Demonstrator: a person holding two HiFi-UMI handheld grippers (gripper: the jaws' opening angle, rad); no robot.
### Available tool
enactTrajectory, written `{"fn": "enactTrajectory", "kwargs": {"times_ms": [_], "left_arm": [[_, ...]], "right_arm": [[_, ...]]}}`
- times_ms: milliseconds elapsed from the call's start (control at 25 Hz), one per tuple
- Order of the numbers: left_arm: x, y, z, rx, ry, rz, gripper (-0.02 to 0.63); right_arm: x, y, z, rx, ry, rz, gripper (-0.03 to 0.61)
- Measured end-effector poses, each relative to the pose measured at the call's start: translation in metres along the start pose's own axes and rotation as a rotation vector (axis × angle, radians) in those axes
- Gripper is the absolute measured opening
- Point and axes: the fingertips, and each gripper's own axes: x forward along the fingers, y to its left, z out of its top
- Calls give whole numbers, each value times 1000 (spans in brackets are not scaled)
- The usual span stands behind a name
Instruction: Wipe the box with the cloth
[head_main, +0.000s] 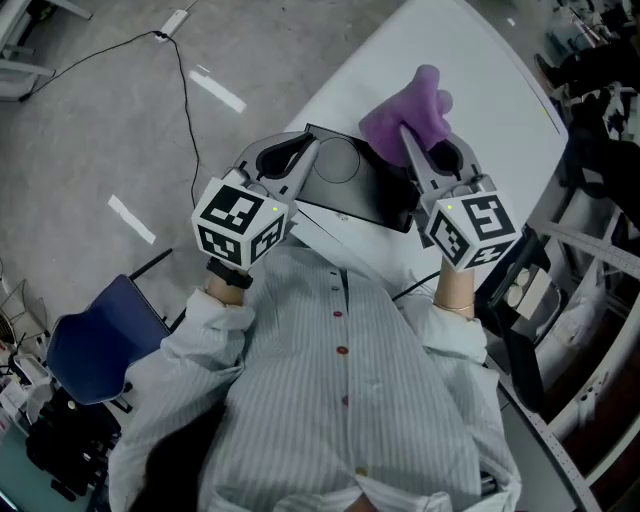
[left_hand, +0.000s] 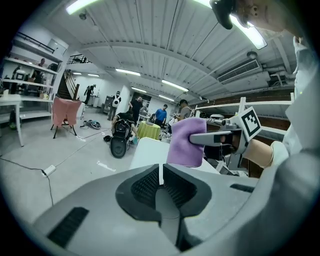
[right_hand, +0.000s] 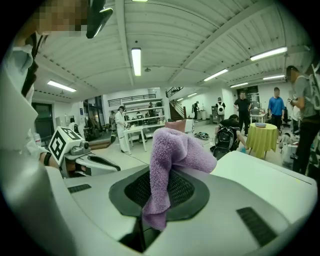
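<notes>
A grey concrete floor (head_main: 90, 120) fills the left half of the head view, and a white rounded table (head_main: 470, 60) takes the upper right. The person's pale striped button shirt (head_main: 340, 400) covers the lower middle, and a blue chair (head_main: 100, 335) stands at the lower left. A flat black rectangular box (head_main: 350, 185) with a faint circle on its lid lies on the table's near edge, at the centre of the frame.

The left gripper (head_main: 310, 147) reaches in from the lower left, and its tips overlap the box's upper left corner. Whether they touch it cannot be told. Its jaws are closed to a thin slit with nothing between them.

The right gripper (head_main: 408, 140) comes in from the lower right, its jaws clamped on a fluffy purple cloth (head_main: 405, 115). The cloth bunches out past the tips, over the box's upper right corner.

A thin black cable (head_main: 185, 100) runs across the floor at the upper left.
</notes>
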Motion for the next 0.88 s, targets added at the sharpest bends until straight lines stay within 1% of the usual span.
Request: {"fn": "enactTrajectory", "kwargs": {"times_ms": [200,400,560,720,880], "left_arm": [[2,8,-29,-27,67,15,17],[4,20,-51,-41,106,44,26],[6,30,-62,-62,130,55,69],[10,32,-72,-84,159,42,80],[15,35,-81,-94,177,49,83]], "right_arm": [[35,11,-3,-17,64,103,52],[69,23,-17,-37,148,211,52],[97,34,-29,-49,215,290,52],[121,41,-42,-45,287,361,52],[143,46,-61,-29,379,440,52]]}}
